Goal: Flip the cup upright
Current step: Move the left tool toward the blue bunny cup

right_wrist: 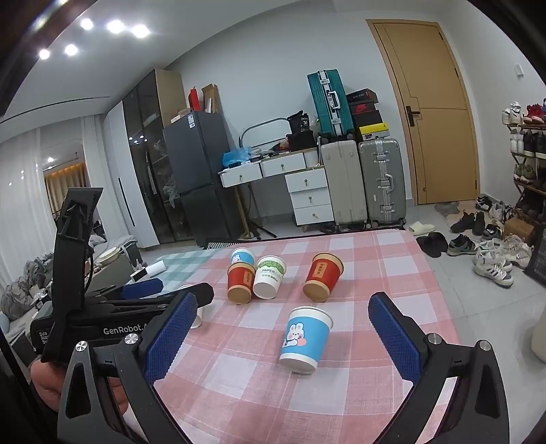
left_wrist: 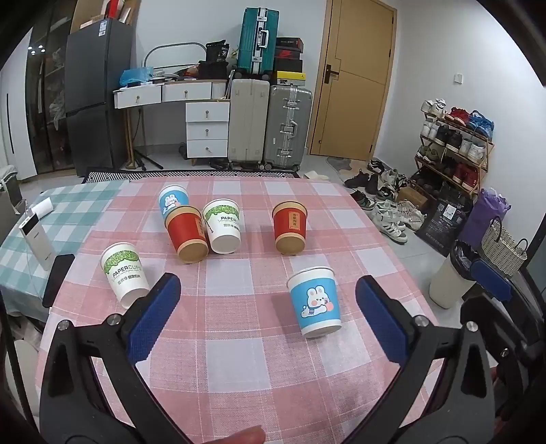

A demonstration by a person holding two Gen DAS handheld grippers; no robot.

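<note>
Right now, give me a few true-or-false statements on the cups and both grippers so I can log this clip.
1. Six cups sit on the pink checked tablecloth. True.
2. The left gripper grips a cup. False: it is open and empty.
3. The right gripper is shut. False: it is open.
4. The nearest cup is the blue bunny cup. True.
5. Both red cups touch each other. False: a white cup sits between them.

White walls, wooden door [left_wrist: 355, 78] ahead of me. Suitcases [left_wrist: 269, 126] stacked beside white drawers [left_wrist: 207, 128], dark fridge [left_wrist: 97, 95] left, shoe rack [left_wrist: 454, 143] right. Tiled floor [left_wrist: 355, 170], ceiling spotlights [right_wrist: 112, 27] on.
</note>
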